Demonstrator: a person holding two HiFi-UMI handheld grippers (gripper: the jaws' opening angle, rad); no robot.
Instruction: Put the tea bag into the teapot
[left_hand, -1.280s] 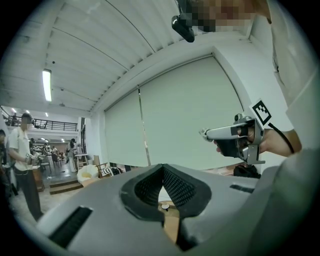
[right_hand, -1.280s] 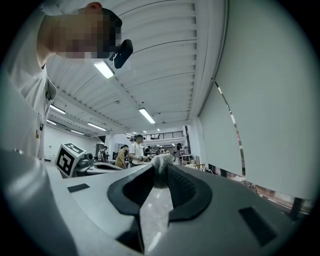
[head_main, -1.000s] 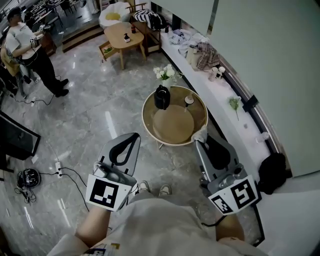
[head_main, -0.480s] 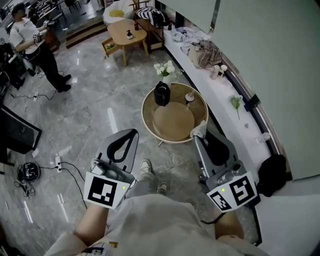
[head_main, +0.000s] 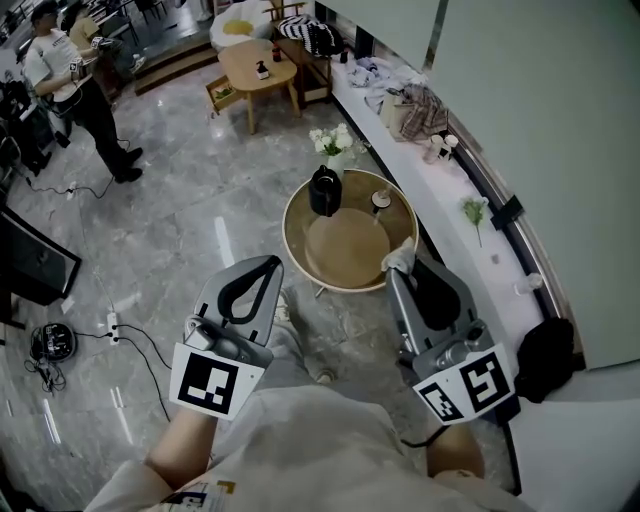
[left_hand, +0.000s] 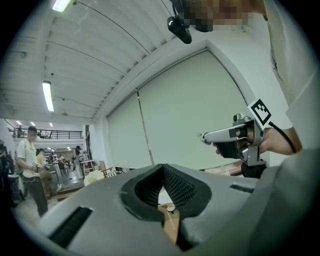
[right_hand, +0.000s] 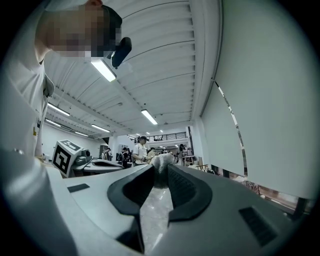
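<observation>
Leg (head_main: 293, 345) swung fwd; right tongs (head_main: 402, 268) pinch tea bag (right_hand: 161, 161), left tongs (head_main: 272, 263) together; teapot (head_main: 324, 193) only overhead.

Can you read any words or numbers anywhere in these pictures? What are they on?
No words or numbers can be read.
Left cube's marker and right cube's marker: black-and-white square patterns, no letters.
Print on the person's shirt: too small and blurred to read.

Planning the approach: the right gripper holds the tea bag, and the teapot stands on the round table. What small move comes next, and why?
Probably carry the right gripper forward and leftward, toward the teapot. Its jaws pinch the tea bag, which in the head view shows by the round table's near rim, while the teapot stands at the far side.
</observation>
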